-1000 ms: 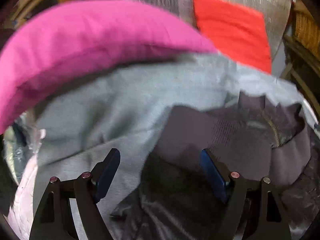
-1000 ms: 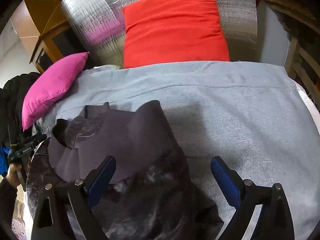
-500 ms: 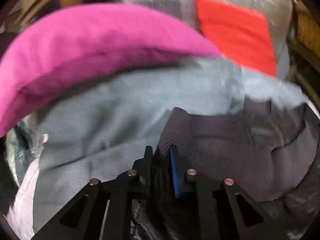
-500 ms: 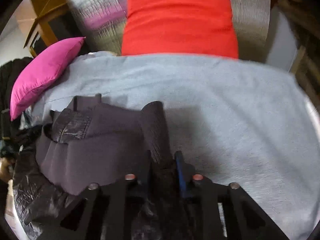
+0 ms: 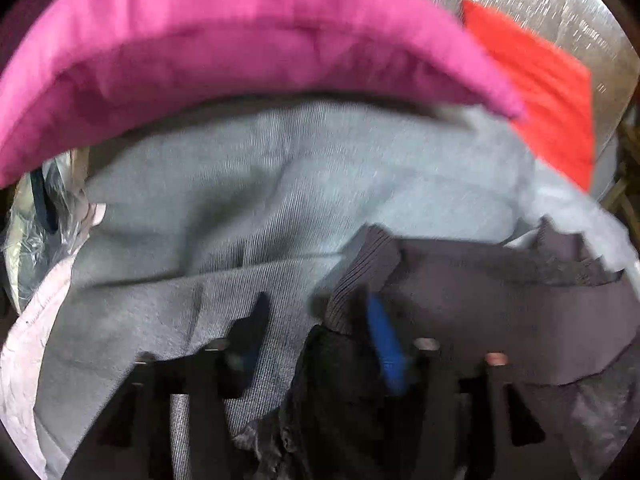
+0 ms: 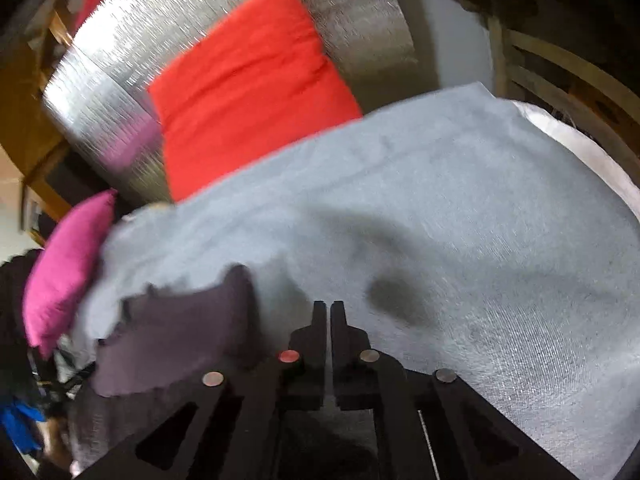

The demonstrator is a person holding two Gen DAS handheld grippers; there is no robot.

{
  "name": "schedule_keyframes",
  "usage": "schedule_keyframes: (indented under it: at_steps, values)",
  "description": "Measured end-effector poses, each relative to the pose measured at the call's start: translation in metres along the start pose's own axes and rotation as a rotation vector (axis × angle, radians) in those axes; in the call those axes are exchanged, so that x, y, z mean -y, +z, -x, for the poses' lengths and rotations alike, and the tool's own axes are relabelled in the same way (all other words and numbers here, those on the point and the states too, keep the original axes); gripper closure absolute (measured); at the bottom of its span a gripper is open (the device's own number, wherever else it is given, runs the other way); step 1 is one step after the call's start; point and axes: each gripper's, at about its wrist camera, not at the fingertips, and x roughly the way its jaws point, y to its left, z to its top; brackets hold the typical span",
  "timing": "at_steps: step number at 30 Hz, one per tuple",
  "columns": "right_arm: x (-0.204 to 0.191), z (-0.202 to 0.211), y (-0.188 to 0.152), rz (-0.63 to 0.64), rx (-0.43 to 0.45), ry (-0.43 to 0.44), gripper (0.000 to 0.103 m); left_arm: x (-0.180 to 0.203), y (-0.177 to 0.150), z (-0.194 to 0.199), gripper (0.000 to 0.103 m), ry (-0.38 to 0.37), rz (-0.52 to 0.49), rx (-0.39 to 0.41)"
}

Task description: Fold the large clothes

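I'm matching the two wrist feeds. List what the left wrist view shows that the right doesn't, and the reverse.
Left wrist only: the open left claw, the jacket's ribbed cuff, a clear plastic bag.
Right wrist only: the right claw with its fingers together, a wooden frame.
Both: dark jacket, grey blanket, pink cushion, red cushion.

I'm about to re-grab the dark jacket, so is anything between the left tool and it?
Nothing visible is. The left tool is open right at the dark jacket, its ribbed edge already between the fingers, lying on the grey blanket.
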Motion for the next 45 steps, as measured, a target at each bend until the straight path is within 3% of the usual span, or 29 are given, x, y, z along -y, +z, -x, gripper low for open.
schedule_keyframes:
  at_steps: [1,2,5,9,10,12,13,14,17,19,24,30,31,34,36,37,38,40,43,45]
  values:
    - [-0.004,0.001,0.001,0.008,-0.014,0.018,0.012,-0.002,0.0,0.008,0.029,-0.027,0.012,0.024]
    - [-0.009,0.004,0.001,0.019,-0.004,0.043,0.0,-0.005,0.001,0.015,0.025,-0.049,0.024,0.049]
    - [-0.026,-0.003,0.001,0.089,-0.045,0.099,0.0,-0.006,0.003,0.019,0.021,-0.098,0.02,0.047]
    - [-0.052,-0.04,-0.004,0.2,-0.182,0.045,0.001,0.015,-0.003,0.0,0.021,-0.127,-0.063,-0.061]
    - [-0.057,-0.046,-0.008,0.219,-0.206,0.032,0.005,0.025,-0.008,-0.005,0.021,-0.112,-0.099,-0.09]
    - [-0.071,-0.063,-0.017,0.267,-0.274,0.017,0.04,0.039,-0.013,-0.007,0.024,-0.072,-0.161,-0.079]
    - [-0.078,-0.064,-0.018,0.308,-0.262,-0.037,0.064,0.045,-0.014,-0.005,0.05,-0.044,-0.189,-0.071]
    - [-0.083,-0.058,-0.02,0.344,-0.248,-0.044,0.083,0.048,-0.013,-0.002,0.084,-0.007,-0.21,-0.073]
    - [-0.096,-0.008,-0.017,0.42,-0.107,-0.062,0.086,0.049,-0.009,0.021,0.085,-0.025,-0.237,0.007]
    - [-0.085,0.025,-0.01,0.392,-0.017,-0.063,0.087,0.049,-0.004,0.032,0.085,-0.039,-0.222,0.059]
    - [-0.04,-0.033,-0.022,0.304,-0.123,-0.203,0.087,0.058,-0.011,-0.025,0.084,0.038,-0.182,-0.089]
    - [-0.023,-0.045,-0.03,0.24,-0.116,-0.198,0.087,0.055,-0.012,-0.031,0.077,0.052,-0.168,-0.09]
    - [-0.024,-0.046,-0.031,0.244,-0.114,-0.205,0.087,0.055,-0.013,-0.029,0.074,0.061,-0.172,-0.081]
    - [-0.03,-0.049,-0.033,0.25,-0.108,-0.24,0.084,0.052,-0.014,-0.011,0.054,0.072,-0.163,-0.024]
    - [-0.033,-0.047,-0.031,0.253,-0.11,-0.253,0.08,0.044,-0.014,0.017,0.047,0.059,-0.137,0.049]
    - [-0.039,-0.047,-0.025,0.255,-0.112,-0.253,0.07,0.041,-0.013,0.03,0.046,0.068,-0.128,0.079]
    - [-0.04,-0.041,-0.024,0.255,-0.106,-0.272,0.047,0.038,-0.013,0.048,0.044,0.097,-0.119,0.122]
    - [-0.044,-0.027,-0.023,0.258,-0.071,-0.301,0.025,0.029,-0.011,0.074,0.039,0.11,-0.105,0.18]
    - [-0.052,0.01,-0.024,0.256,0.009,-0.338,0.025,0.022,-0.009,0.116,0.037,0.088,-0.076,0.245]
    - [-0.071,0.041,-0.034,0.294,0.09,-0.326,0.025,0.042,-0.024,0.131,0.037,0.043,-0.074,0.265]
